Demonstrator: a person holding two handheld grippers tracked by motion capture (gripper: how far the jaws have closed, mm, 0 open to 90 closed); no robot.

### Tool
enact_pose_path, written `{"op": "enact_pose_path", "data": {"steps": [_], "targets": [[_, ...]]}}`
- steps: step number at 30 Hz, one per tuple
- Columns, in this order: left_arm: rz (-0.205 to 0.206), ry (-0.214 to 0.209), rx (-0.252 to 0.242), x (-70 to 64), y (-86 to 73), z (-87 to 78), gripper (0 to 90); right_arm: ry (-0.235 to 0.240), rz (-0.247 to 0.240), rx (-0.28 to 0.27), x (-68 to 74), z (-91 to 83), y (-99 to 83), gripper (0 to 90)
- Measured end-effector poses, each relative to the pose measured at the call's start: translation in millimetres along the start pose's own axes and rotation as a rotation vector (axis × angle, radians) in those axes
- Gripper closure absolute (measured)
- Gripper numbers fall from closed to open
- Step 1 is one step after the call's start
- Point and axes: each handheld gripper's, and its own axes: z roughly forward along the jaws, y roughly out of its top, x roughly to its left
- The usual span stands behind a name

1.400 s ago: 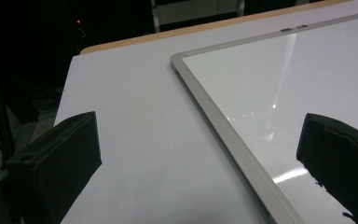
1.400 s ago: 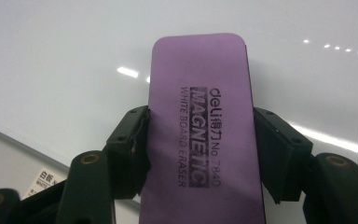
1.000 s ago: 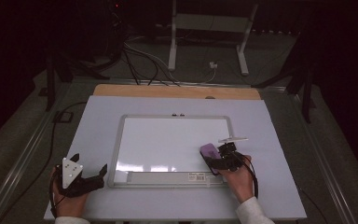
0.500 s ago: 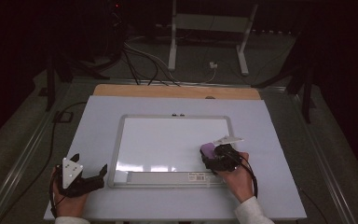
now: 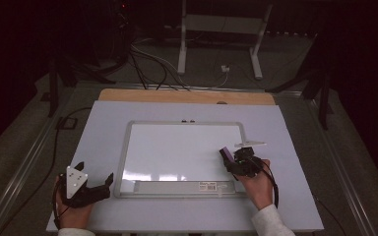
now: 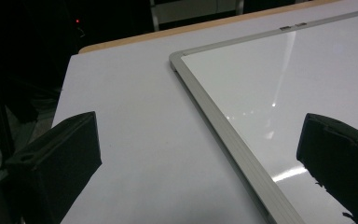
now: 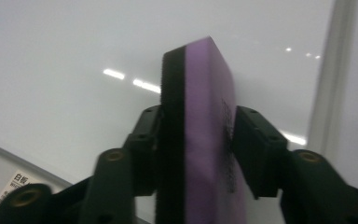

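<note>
Purple and black, the eraser (image 7: 200, 130) is pinched in the right tongs (image 5: 237, 161) over the whiteboard's (image 5: 177, 147) right side. The left tongs (image 5: 91, 189) are spread wide, holding nothing, on the worktop (image 5: 295, 196) beside the whiteboard's left corner.

The right gripper (image 5: 237, 160) sits over the whiteboard's (image 5: 177, 147) near right corner, jaws clamped tight. The left gripper (image 5: 96, 189) rests just off the whiteboard's near left corner, jaws spread wide.
</note>
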Motion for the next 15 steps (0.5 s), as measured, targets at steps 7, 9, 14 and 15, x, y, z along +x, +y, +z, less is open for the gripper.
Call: {"op": "enact_pose_path", "data": {"steps": [7,9,14,15], "targets": [[0.002,0.001,0.001,-0.2,0.1,-0.1,0.5,-0.002,0.035,-0.025,-8.6,-9.3,-6.8,63.4],[0.002,0.001,0.001,-0.2,0.0,0.0,0.5,-0.005,0.030,-0.027,-8.1,-11.2,-9.7,63.5],[0.002,0.001,0.001,-0.8,-0.1,0.4,0.5,-0.012,0.027,-0.032,-6.5,-17.9,-18.6,63.3],[0.003,0.001,0.003,-1.0,-0.1,0.5,0.5,-0.011,0.024,-0.032,-6.3,-19.4,-20.5,63.3]]}}
